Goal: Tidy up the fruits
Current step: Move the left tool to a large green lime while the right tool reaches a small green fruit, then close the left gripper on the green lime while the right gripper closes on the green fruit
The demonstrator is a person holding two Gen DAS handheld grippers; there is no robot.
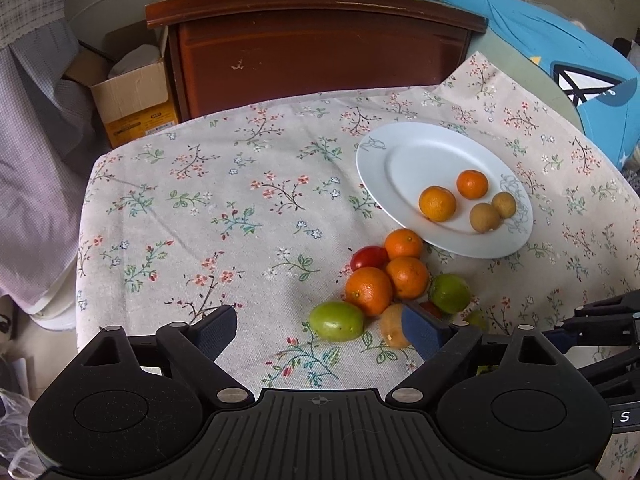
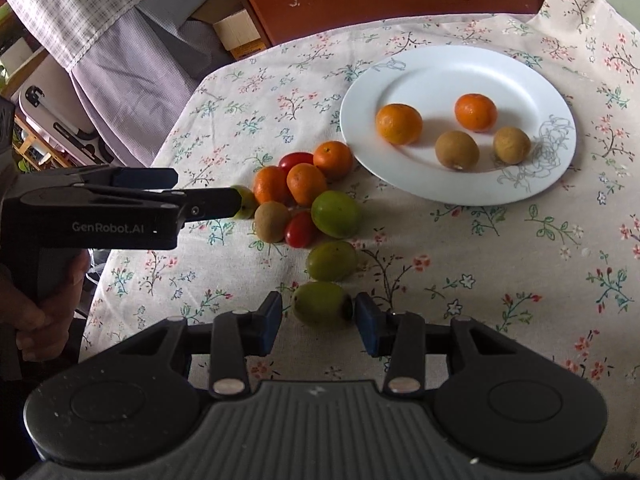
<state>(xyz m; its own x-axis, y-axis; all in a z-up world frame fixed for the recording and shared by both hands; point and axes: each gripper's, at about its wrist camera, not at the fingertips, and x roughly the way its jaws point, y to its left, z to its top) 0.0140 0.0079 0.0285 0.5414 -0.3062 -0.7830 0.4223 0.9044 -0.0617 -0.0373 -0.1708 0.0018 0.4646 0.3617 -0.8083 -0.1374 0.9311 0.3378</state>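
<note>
A white plate [image 1: 400,148] [image 2: 460,68] holds two oranges [image 2: 399,123] and two brown fruits [image 2: 457,149]. Beside it on the floral cloth lies a pile: three oranges [image 1: 369,290], red tomatoes [image 1: 369,257], green fruits [image 1: 336,321] and a brown fruit [image 2: 271,221]. My left gripper [image 1: 320,330] is open, low over the cloth, its right finger against the pile's brown fruit [image 1: 393,326]. My right gripper [image 2: 318,322] is open with a green fruit [image 2: 322,305] between its fingers; the right pad is at its skin, the left stands apart.
A dark wooden cabinet [image 1: 316,52] stands behind the table. A cardboard box [image 1: 132,100] sits at its left. Checked cloth [image 2: 120,40] hangs at the left. A blue cushion [image 1: 560,52] lies at the right. The table edge runs along the left.
</note>
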